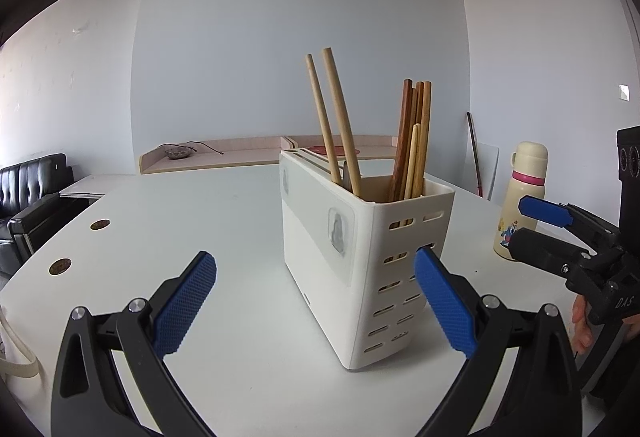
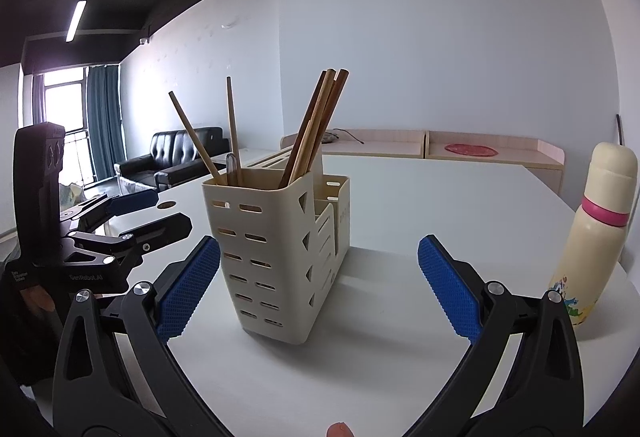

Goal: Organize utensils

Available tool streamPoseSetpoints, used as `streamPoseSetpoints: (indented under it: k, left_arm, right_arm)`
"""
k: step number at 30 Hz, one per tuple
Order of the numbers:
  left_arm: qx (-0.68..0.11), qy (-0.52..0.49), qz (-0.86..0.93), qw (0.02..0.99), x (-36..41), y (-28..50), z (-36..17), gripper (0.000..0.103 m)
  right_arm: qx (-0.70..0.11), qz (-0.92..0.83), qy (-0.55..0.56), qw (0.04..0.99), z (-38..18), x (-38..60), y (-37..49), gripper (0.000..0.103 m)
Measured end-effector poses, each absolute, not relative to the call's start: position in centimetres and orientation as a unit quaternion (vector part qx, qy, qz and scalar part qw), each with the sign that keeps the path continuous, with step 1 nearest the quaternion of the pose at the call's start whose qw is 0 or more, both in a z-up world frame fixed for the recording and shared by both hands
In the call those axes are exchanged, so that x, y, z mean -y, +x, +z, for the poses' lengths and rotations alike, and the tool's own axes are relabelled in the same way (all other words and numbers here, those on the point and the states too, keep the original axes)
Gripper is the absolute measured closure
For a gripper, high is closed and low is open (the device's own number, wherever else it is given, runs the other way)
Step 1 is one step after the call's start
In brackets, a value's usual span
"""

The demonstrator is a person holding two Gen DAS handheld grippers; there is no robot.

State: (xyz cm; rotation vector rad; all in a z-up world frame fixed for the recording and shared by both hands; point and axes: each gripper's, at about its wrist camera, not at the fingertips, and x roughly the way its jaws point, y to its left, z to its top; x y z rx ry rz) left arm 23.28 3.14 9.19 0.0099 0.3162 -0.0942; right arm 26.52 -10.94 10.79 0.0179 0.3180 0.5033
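A cream slotted utensil holder stands upright on the white table; it also shows in the right wrist view. Several wooden chopsticks stand in one compartment, and two thicker wooden handles lean in another. In the right wrist view the chopsticks and the two handles show likewise. My left gripper is open and empty, just in front of the holder. My right gripper is open and empty, facing the holder from the other side. Each gripper shows in the other's view.
A cream thermos bottle with a pink band stands on the table right of the holder, and it shows in the right wrist view. Two cable holes sit near the table's left edge. A black sofa and low wooden shelf lie beyond.
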Motion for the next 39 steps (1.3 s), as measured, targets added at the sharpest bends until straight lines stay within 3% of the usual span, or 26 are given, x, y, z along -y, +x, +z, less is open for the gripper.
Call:
streamPoseSetpoints:
  k: [39]
  left_arm:
    - [-0.158, 0.006, -0.049, 0.986, -2.88, 23.13, 9.28, 0.005]
  right_arm:
    - [-0.161, 0.244, 0.017, 0.956, 10.78, 10.84, 26.63, 0.008]
